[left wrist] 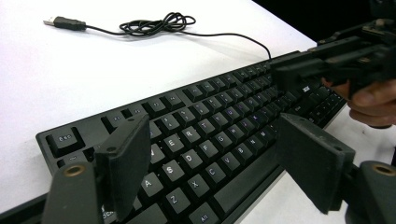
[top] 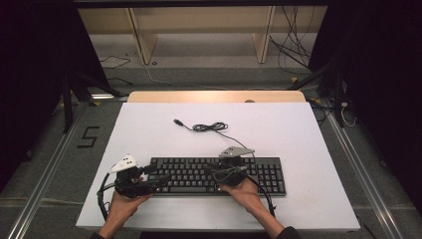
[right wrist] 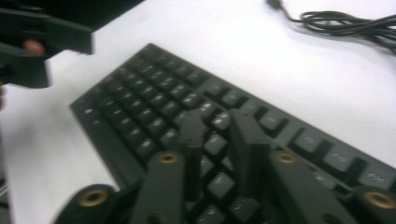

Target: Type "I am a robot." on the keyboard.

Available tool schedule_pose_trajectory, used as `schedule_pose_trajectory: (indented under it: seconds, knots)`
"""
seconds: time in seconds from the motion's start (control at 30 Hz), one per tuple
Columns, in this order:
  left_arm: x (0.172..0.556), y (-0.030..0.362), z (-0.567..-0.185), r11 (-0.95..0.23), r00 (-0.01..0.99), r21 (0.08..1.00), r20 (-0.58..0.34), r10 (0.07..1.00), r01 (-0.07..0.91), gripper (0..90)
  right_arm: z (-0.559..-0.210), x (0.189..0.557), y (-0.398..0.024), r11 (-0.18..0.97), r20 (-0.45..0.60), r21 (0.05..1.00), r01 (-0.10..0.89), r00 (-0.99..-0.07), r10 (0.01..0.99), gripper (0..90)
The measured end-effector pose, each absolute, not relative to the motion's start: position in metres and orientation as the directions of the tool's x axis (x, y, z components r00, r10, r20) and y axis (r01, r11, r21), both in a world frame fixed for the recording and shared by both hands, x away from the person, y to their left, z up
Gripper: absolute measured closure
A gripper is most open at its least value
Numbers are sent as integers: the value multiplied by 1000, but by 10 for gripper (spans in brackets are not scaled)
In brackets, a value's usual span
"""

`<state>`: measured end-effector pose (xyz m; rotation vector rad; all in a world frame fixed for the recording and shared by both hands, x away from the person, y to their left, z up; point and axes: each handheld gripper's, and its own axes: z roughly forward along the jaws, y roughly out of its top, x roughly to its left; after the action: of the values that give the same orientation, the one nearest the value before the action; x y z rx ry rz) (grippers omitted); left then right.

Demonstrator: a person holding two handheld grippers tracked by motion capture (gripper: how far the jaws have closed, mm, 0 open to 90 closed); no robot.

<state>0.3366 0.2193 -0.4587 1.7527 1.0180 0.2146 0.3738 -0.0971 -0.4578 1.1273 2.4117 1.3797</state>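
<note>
Near the front edge of the white surface (top: 149,129) lies a black keyboard (top: 219,174), its thin cable (top: 211,127) coiled loosely farther back, plug free. The left tool (top: 160,175) hovers at the keyboard's left end, jaws wide apart with nothing between them. The right tool (top: 211,172) hangs over the middle keys, jaws narrowly parted, gripping nothing. The keyboard looks rigid, fairly light and flat; its keys would give under pressure, so the firm case edges at either end seem the best places to hold. Beyond the surface stand a wooden shelf frame (top: 201,30) and loose floor cables (top: 293,50), with dark curtains at both sides.
</note>
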Motion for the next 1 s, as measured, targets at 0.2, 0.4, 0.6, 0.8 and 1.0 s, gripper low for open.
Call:
schedule_pose_trajectory:
  seconds: [0.2,0.4,0.6,0.8,1.0]
  knots:
    - [337,220,-459,-85,621,846,-314,718,526,260,-456,368,-93,304,241,799,519,-740,628,499]
    - [336,220,-458,-82,622,849,-313,718,521,257,-456,365,-87,315,245,802,507,-761,601,393]
    - [335,222,-457,-71,621,856,-313,719,513,256,-455,363,-79,315,249,810,495,-776,579,373]
    - [335,223,-457,-69,619,855,-315,719,514,255,-456,362,-70,332,244,806,491,-785,569,372]
    - [335,223,-457,-72,618,852,-315,720,519,253,-458,363,-65,340,242,803,489,-790,564,375]
